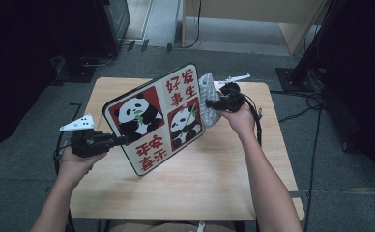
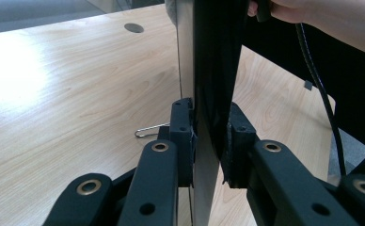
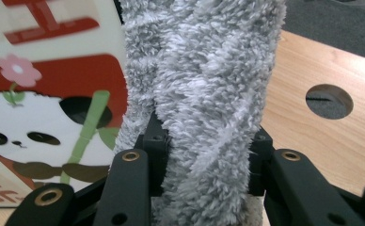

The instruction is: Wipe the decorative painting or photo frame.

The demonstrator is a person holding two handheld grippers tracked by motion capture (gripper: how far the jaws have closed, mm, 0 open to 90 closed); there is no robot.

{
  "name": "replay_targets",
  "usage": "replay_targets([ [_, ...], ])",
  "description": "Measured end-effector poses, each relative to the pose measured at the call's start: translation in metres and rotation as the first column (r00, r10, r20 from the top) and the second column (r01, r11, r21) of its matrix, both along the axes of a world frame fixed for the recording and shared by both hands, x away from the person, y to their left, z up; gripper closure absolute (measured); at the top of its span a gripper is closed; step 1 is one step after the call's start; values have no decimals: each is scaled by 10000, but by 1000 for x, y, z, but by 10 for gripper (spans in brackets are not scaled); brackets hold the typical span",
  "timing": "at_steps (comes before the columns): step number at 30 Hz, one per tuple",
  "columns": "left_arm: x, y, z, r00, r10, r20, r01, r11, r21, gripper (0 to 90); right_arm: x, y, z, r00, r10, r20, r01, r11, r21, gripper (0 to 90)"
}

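A square board (image 1: 157, 118) printed with pandas and red Chinese characters is held tilted above the wooden table (image 1: 185, 179). My left gripper (image 1: 122, 140) is shut on its lower left edge; in the left gripper view the board's thin edge (image 2: 209, 94) stands upright between the jaws of that gripper (image 2: 209, 146). A grey fluffy cloth (image 1: 208, 99) is against the board's right edge. My right gripper (image 1: 210, 103) is shut on this cloth (image 3: 209, 94), which bulges between the jaws of that gripper (image 3: 208, 155), beside the panda print (image 3: 39, 117).
A round hole (image 3: 329, 100) is cut in the tabletop near the right gripper, and another hole (image 2: 133, 28) lies at the far edge. A wire clip (image 2: 150, 130) lies on the wood. Black cables (image 1: 316, 111) trail on the floor at the right.
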State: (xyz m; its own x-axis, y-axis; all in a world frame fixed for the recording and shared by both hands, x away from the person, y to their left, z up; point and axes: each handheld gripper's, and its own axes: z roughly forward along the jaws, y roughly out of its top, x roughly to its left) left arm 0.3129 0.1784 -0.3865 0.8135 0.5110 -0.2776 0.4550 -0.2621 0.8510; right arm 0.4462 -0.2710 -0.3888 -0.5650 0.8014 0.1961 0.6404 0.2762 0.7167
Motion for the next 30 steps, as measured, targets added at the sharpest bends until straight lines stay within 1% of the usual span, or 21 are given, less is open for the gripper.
replay_targets([
  [1,0,0,0,10000,1,2,-1,10000,1,783,0,0,-1,10000,18,37,-18,10000,-12,639],
  [6,0,0,0,10000,7,1,-7,10000,3,784,-3,-2,-10,10000,-53,-63,53,10000,-4,639],
  [9,0,0,0,10000,7,-1,-7,10000,5,784,-4,-3,-15,9996,-75,-274,76,10000,16,639],
  [11,0,0,0,10000,3,5,-3,10000,4,783,-5,-3,-17,9997,-76,-240,74,9999,-71,639],
  [13,0,0,0,10000,8,3,-8,10000,2,784,-6,-3,-19,9994,-93,-324,92,10000,-39,638],
  [14,0,0,0,10000,3,2,-3,10000,0,784,-6,-4,-21,9996,-57,-292,55,10000,-74,639],
  [18,0,0,0,10000,3,0,-3,10000,-10,783,-8,-5,-28,9994,-122,-326,121,9999,-29,639],
  [19,0,0,0,10000,7,-5,-7,10000,-26,783,-8,-5,-29,9990,-171,-419,171,9999,-2,639],
  [22,0,0,-1,10000,2,-6,-2,10000,-31,783,-10,-6,-34,9989,-218,-416,221,9997,67,639],
  [23,0,-1,-1,10000,10,-14,-10,10000,-44,783,-11,-6,-36,9985,-245,-487,250,9996,94,639],
  [26,0,-1,-1,10000,11,-6,-11,10000,-42,783,-12,-6,-43,9982,-252,-537,253,9997,8,639],
  [28,0,-1,-1,10000,7,-6,-7,10000,-37,783,-13,-6,-46,9972,-305,-688,296,9995,-136,639],
  [30,0,-1,-1,10000,7,0,-7,10000,-34,783,-15,-6,-49,9979,-274,-581,267,9996,-123,639],
])
